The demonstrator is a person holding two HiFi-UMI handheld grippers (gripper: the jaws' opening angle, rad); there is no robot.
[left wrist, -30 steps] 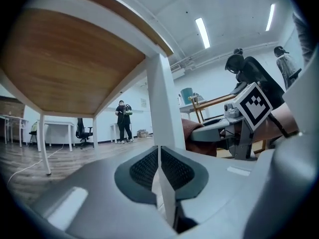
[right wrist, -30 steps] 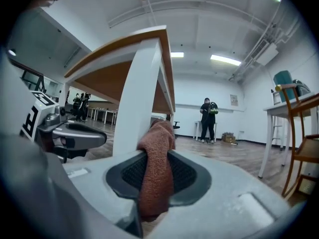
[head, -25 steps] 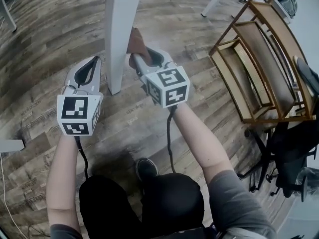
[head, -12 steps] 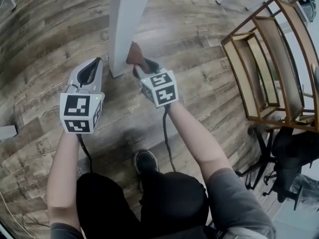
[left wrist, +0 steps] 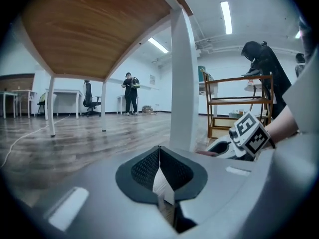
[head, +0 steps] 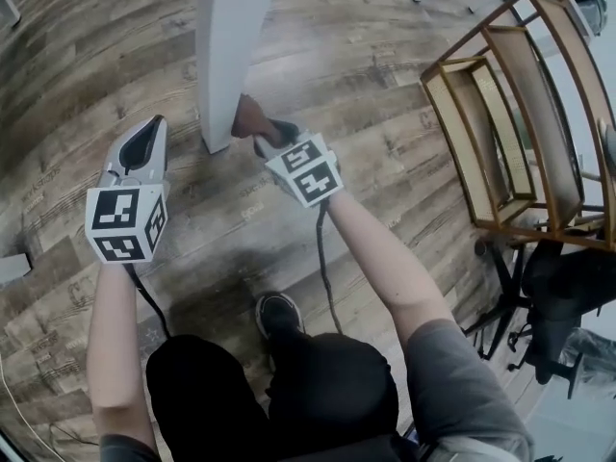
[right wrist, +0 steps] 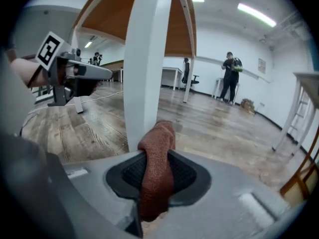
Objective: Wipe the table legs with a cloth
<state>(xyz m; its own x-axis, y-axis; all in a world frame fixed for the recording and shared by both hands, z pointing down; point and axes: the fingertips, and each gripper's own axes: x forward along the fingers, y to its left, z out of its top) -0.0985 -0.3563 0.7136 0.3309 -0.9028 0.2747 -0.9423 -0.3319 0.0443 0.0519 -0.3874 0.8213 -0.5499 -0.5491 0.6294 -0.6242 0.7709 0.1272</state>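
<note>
At the foot of the white table leg, on its right side, the right gripper holds a brown cloth. The right gripper view shows the two jaws pressed on the cloth: it stands between the dark pads as a folded strip, and its free end comes out over the jaw tips. This end lies against the lower part of the leg, close to the wooden floor. I cannot tell for sure if it really presses the leg or only stands just beside it.

The left gripper is at the left of the same leg, apart from it, and points to the far side. The left gripper view shows its jaws closed together at the tips and nothing is held between them; only a thin pale slit shows lower between the pads. From this view the leg rises to the brown underside of the tabletop, and the right gripper is near the bottom of the leg.

Both forearms are bare, and a dark shoe stands on the floor near the person. At the right there is a wooden shelf rack, and near to it a black office chair. Far in the room, some people are standing.
</note>
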